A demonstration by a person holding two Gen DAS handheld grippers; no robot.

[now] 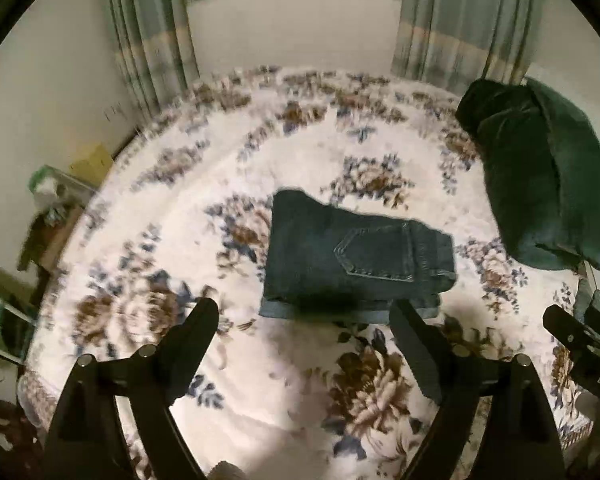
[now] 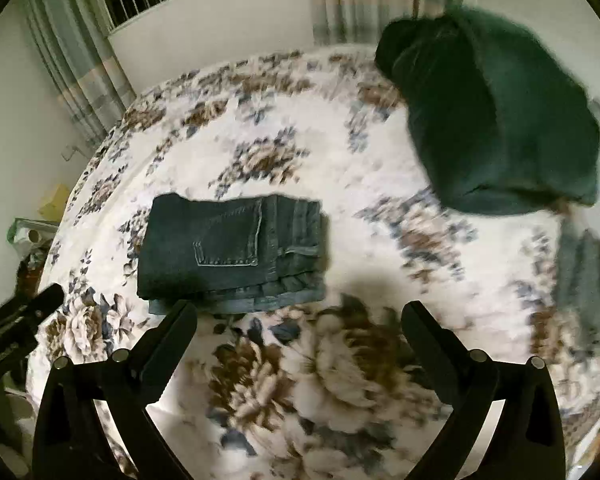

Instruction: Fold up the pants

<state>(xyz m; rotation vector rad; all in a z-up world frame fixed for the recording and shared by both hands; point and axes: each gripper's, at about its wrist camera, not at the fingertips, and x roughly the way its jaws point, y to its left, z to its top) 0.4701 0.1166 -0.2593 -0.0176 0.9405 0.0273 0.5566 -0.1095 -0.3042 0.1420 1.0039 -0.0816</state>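
left wrist: folded pants apparently beyond spread jaws.

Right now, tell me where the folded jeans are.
The folded jeans lie mid-bed on the flowered blanket, just beyond both open claws. In both views the dark green cushion sits farther back to their right.

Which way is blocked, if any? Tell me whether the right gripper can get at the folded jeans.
Probably yes. The right gripper is open and holds nothing, and the folded jeans lie flat on the floral blanket just ahead, to its left. Nothing lies between them.
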